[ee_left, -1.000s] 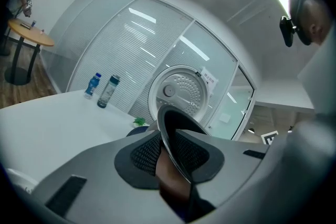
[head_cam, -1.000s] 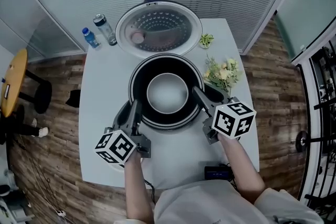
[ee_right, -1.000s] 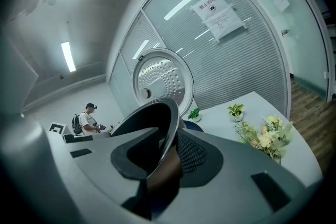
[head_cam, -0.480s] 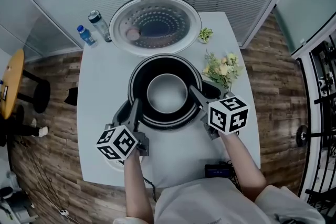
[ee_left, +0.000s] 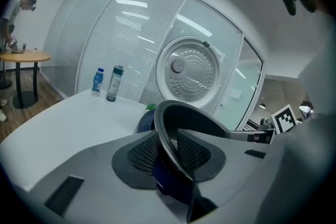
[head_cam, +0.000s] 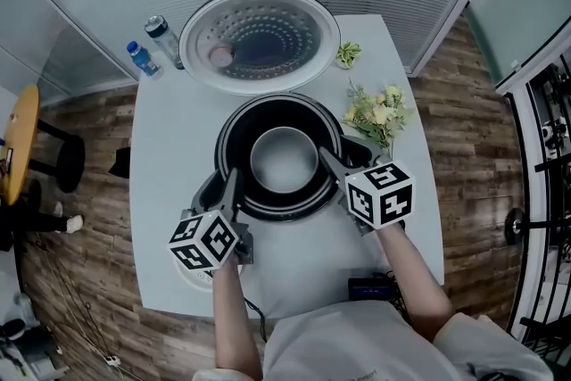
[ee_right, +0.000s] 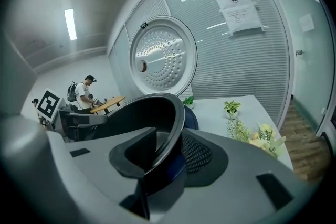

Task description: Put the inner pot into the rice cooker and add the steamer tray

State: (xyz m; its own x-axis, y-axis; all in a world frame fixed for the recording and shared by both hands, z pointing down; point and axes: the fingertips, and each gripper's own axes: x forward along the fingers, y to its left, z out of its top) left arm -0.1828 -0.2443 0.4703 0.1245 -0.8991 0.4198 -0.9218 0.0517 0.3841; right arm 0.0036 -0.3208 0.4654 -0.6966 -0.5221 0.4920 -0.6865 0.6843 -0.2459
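Note:
The black inner pot [head_cam: 284, 158] with its pale bottom sits inside the dark blue rice cooker [head_cam: 361, 152], whose round lid [head_cam: 259, 40] stands open behind. My left gripper [head_cam: 230, 178] straddles the pot's near-left rim and my right gripper [head_cam: 326, 158] the near-right rim. In the left gripper view the pot's rim [ee_left: 194, 123] runs between the meshed pads [ee_left: 142, 155], which stand slightly off it. The right gripper view shows the same around the rim [ee_right: 142, 113]. Both sets of jaws have just been opening. A white round thing [head_cam: 189, 274] peeks out under the left cube.
Two bottles [head_cam: 163, 38] stand at the white table's [head_cam: 169, 147] back left. A flower bunch [head_cam: 379, 116] and a small plant [head_cam: 348, 55] lie right of the cooker. A black device [head_cam: 370, 288] rests at the near edge. A person [ee_right: 81, 94] stands far off.
Both marker cubes have crept a little inward toward the pot as the grippers sank. The pot stays seated in the cooker at the same spot.

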